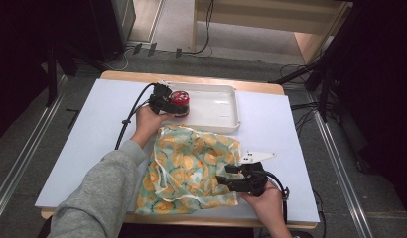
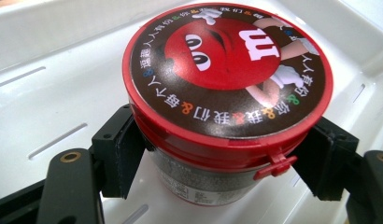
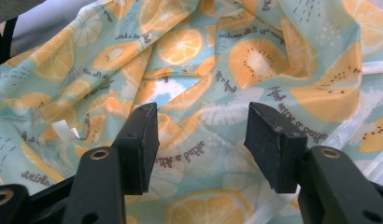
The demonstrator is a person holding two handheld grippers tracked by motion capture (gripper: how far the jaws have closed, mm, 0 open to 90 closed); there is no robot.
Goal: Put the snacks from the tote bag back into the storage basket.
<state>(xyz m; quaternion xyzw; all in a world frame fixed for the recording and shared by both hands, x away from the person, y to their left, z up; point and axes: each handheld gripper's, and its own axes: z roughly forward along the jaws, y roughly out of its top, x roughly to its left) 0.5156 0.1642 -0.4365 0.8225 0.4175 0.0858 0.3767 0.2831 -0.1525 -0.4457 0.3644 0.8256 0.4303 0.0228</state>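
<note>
The left gripper point(image 2: 217, 158) has its fingers point(image 2: 122, 154) clamped on both sides of a red-lidded tub point(image 2: 227, 93) – inside the white tray point(image 1: 216, 106) at the tabletop's point(image 1: 72, 148) far edge. The right gripper point(image 3: 201, 140) hovers over the fruit-print bag point(image 1: 191, 166), fingers point(image 3: 140, 140) parted, holding nothing.

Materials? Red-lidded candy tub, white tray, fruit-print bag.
Round red-lidded candy tub: likely moulded plastic, glossy printed label, snap tab. White rectangular tray: probably plastic, smooth sheen, moulded slots. Orange-and-teal fruit-print drawstring bag: thin woven cloth, matte, creased folds.
</note>
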